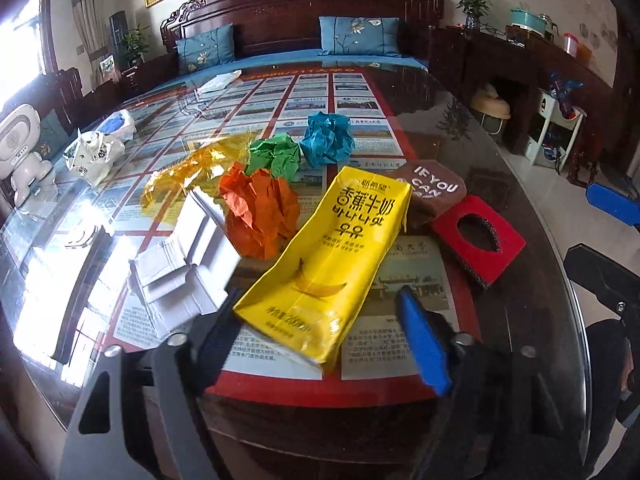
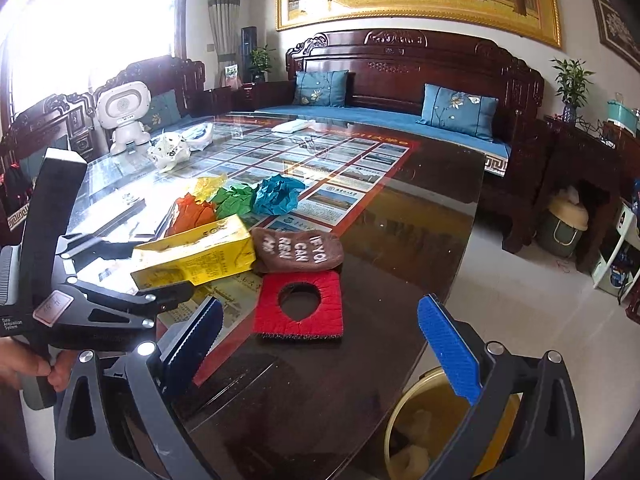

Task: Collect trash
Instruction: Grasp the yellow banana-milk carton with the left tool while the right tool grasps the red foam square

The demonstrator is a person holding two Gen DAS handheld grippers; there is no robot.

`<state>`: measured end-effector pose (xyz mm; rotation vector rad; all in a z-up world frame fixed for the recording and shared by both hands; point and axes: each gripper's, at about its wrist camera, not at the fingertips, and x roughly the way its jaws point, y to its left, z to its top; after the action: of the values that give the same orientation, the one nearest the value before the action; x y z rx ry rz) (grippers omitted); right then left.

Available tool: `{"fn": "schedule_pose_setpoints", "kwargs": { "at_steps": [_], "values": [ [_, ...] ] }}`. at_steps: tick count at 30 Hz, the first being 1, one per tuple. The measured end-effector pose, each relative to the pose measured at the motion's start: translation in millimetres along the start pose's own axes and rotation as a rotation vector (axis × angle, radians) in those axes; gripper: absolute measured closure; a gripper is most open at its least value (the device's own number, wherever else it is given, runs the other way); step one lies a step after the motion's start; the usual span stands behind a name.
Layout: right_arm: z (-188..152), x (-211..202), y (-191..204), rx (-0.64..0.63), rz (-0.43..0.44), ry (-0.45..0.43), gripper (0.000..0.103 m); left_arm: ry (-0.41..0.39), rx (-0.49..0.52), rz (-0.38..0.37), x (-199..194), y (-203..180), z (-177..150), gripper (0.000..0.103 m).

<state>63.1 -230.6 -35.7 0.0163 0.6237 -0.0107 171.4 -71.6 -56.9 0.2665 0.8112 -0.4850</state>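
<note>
Your left gripper [image 1: 320, 344] has its blue-padded jaws set either side of the near end of the yellow milk carton [image 1: 332, 256]; the right pad stands a little clear of the carton's edge and the left one is blurred, so you cannot tell whether the pads press on it yet. The carton lies flat and crumpled on the glass-topped table [image 1: 500, 360], with its near end dented and a banana drawn on its face. Chinese and Korean writing runs along it, and the figure 200 shows near its bottom edge. Your right gripper [image 2: 320, 344] hangs with its jaws wide apart and nothing between them, above the table's near edge. Below its right finger stands a yellow-rimmed bin [image 2: 424, 432] on the floor with pale scraps inside. Just beyond the carton's right side lie a red square pad with a round hole [image 1: 480, 240] and a brown sock [image 1: 436, 192] lettered "IF YOU CAN". To the carton's left sits folded white paper [image 1: 188, 264]. Farther on are a crumpled orange paper ball [image 1: 260, 212], a green one [image 1: 276, 156], a blue one [image 1: 328, 140] and a sheet of yellow cellophane [image 1: 188, 176]. Under the glass lies a red-bordered poster of photographs with Chinese captions [image 1: 320, 96].
</note>
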Motion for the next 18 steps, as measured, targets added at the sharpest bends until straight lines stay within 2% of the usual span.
{"fn": "schedule_pose_setpoints", "kwargs": {
  "at_steps": [1,5,7,9,10,12,18],
  "values": [
    [-0.8,1.7,1.4,-0.009,0.001,0.013,0.008,0.013,-0.009,-0.01,1.4,0.4,-1.6,0.049],
    [-1.7,11.5,5.3,-0.037,0.004,0.057,0.008,0.033,-0.036,-0.02,4.5,2.2,-3.3,0.048],
    [0.6,20.2,4.8,-0.037,0.014,0.088,0.008,0.041,-0.029,-0.015,6.1,0.0,-2.7,0.04],
    [3.3,29.4,2.1,-0.023,0.019,0.119,0.008,0.041,-0.016,-0.015,6.5,-2.6,-2.0,0.039],
    [3.9,34.8,0.7,-0.014,0.019,0.137,0.008,0.041,-0.011,-0.018,7.0,-3.2,-1.8,0.041],
    [5.6,43.7,-0.9,0.01,0.037,0.163,0.008,0.044,-0.016,-0.024,8.3,-3.2,-1.2,0.052],
    [7.5,58.9,4.3,0.028,0.035,0.203,0.008,0.036,-0.049,-0.064,7.6,3.0,-1.1,0.055]
  ]
}}
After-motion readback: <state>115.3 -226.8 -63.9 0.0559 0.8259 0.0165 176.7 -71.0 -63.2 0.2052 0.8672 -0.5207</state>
